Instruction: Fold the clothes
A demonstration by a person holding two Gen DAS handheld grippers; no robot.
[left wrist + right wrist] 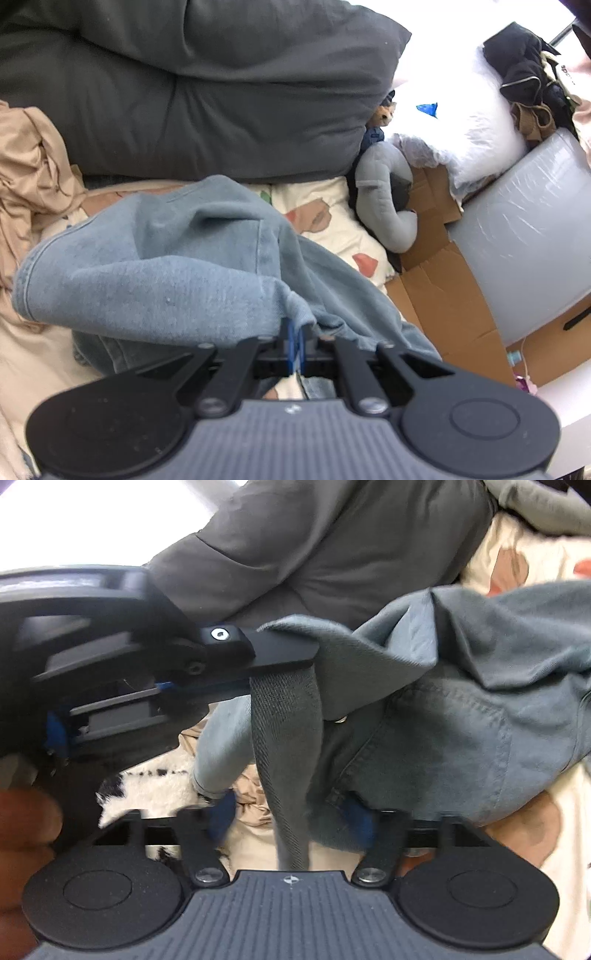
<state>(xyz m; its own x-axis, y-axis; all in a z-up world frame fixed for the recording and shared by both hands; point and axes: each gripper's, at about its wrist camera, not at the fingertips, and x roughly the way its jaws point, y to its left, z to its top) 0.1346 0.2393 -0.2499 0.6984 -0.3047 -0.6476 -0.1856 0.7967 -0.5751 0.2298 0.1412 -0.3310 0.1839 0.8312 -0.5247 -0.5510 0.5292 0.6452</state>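
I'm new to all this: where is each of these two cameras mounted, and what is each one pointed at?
Left wrist view: sits on the left tongs, looking along them at the blue garment they pinch, with a grey pillow and plush elephant beyond; only the tongs show.
Right wrist view: sits on the right tongs, open, facing the same garment; the left tongs and a hand show.
Shared: the blue garment, the grey pillow and the floral sheet.

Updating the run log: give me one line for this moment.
left gripper: shut on blue jeans | right gripper: open, jeans between | bed: jeans lifted
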